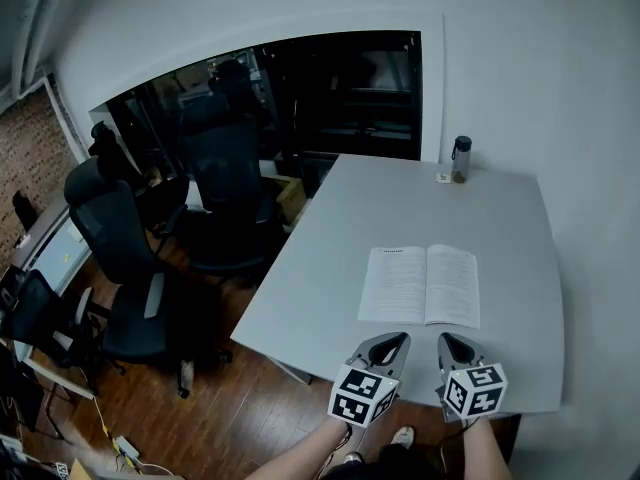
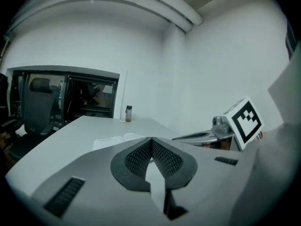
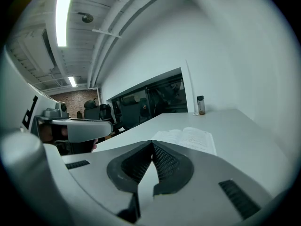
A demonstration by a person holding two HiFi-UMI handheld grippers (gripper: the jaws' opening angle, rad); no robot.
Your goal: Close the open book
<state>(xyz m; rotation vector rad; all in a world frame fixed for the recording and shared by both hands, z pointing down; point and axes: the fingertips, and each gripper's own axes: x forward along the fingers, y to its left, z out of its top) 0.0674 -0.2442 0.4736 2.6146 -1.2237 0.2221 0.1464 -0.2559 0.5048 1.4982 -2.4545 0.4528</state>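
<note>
A broad light-grey table fills the middle of our head view, set against a white wall. To its left, on a dark wooden floor, stand several black mesh-backed office chairs. Toward our near edge of the table lies the open white-paged book, flat, both printed pages facing up and its spine running away from us. Just short of the book, over the table's near edge, we hold our two grey grippers side by side. The left gripper points toward the book's left page, and the right gripper toward its right page. Neither touches the book. In each gripper's own view we see the black ribbed pads pressed together at the tips, with nothing between them. At the table's far edge a small clear bottle with a dark cap stands upright. A tiny pale object sits just beside it, too small for us to identify.
</note>
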